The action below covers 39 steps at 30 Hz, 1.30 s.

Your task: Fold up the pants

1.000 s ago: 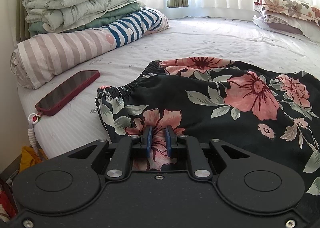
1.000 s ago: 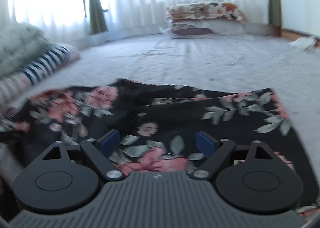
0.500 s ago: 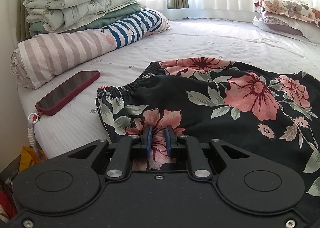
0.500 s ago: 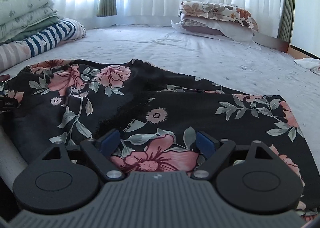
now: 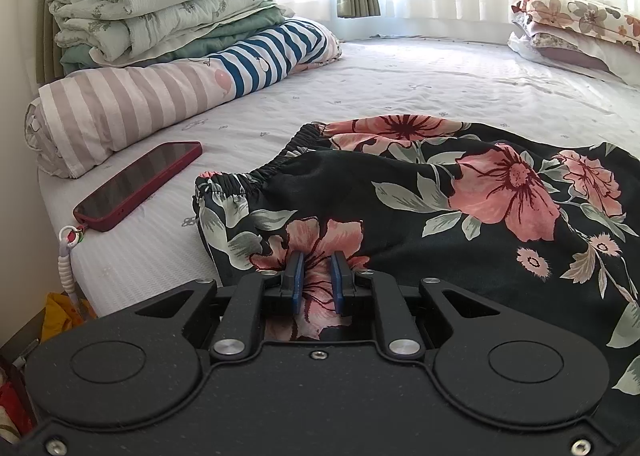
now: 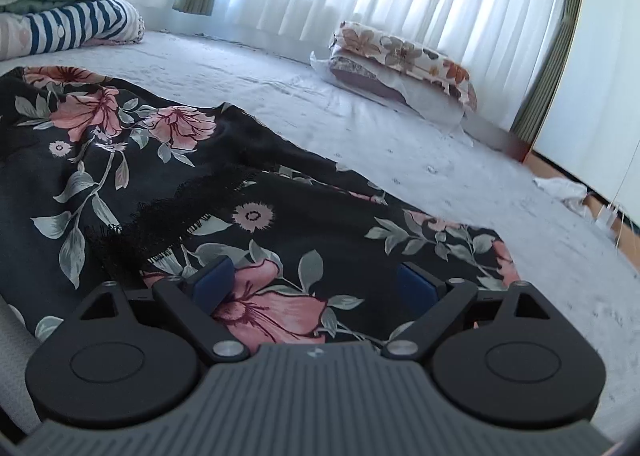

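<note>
Your pants [image 5: 460,223] lie spread across the bed [image 5: 400,87], waistband [image 5: 256,175] toward the phone [image 5: 138,183], legs running off to the right. You are at the pick-up stage of a fold: one side is gripped, the other is not.

Your left tool [image 5: 316,280] is clenched on a pinch of cloth at the near edge, just below the waistband; the pink flower fabric bunches up between its narrow blue pads.

Your right tool [image 6: 316,284] is released, jaws spread wide, hovering low over the leg end [image 6: 460,248] with a pink flower showing between the pads. Nothing is pinched there yet.

Next, judging from this, you need to drop the right tool onto the near edge of the leg, close on both layers, and only then lift both sides together. The cloth looks thin and slippery, so take a deep bite. Keep clear of the phone as you carry the fold over.
</note>
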{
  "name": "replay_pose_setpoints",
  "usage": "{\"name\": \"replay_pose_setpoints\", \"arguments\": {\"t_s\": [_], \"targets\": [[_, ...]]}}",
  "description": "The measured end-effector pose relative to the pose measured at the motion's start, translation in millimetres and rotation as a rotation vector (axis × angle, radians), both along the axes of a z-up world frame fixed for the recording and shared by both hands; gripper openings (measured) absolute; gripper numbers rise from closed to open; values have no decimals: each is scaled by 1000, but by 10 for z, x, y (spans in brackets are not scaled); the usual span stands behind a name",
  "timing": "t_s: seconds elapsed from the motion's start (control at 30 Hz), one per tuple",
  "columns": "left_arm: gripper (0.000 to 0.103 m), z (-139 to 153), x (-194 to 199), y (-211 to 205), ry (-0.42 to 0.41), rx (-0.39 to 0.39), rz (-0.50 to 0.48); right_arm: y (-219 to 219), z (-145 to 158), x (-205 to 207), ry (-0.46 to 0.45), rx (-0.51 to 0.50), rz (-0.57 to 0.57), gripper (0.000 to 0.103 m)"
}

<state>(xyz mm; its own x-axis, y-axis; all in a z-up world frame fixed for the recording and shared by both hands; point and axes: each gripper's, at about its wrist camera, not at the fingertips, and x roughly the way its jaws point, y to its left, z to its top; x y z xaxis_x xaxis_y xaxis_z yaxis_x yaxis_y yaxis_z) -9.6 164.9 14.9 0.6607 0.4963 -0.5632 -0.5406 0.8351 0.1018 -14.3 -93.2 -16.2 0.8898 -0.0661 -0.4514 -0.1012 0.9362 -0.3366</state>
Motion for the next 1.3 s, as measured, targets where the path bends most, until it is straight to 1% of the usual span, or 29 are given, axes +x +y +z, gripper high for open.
{"name": "replay_pose_setpoints", "arguments": {"t_s": [0.13,0.23,0.4,0.5,0.57,0.67,0.73,0.77,0.83,0.9,0.93,0.97,1.03,1.1,1.17,1.2,1.23,1.3], "targets": [[15,4,2,6,3,1,1,-69,29,21,16,42,19,95],[15,5,1,23,1,-14,5,-137,76,26,26,82,20,95],[16,11,15,35,0,-28,7,-174,160,-21,17,105,22,95],[16,12,11,30,1,-22,4,-220,211,-41,25,167,36,96],[16,9,15,20,2,-16,1,-226,205,-36,37,191,53,96],[16,3,11,18,0,-11,-3,-189,165,-21,61,193,75,96],[16,1,11,17,0,-12,-5,-159,116,11,97,195,87,96],[16,0,9,15,0,-12,-3,-145,84,34,116,192,86,96],[17,1,8,18,0,-15,-2,-158,62,51,117,212,74,98],[21,20,-7,40,-10,-35,3,-199,82,59,127,249,64,98],[35,43,-30,65,-25,-57,6,-224,102,47,121,267,58,98],[54,76,-65,103,-49,-88,10,-248,125,22,109,281,58,98],[66,144,-172,186,-119,-148,35,-308,177,-42,75,308,70,98],[71,206,-289,271,-193,-187,64,-354,222,-113,47,322,78,98],[72,255,-372,384,-234,-205,115,-406,262,-186,22,331,83,98],[74,258,-394,442,-241,-211,146,-434,278,-221,13,337,81,98],[80,256,-401,525,-242,-219,179,-464,293,-252,7,344,79,98],[80,225,-395,682,-227,-240,236,-523,304,-304,2,353,75,98]]}}
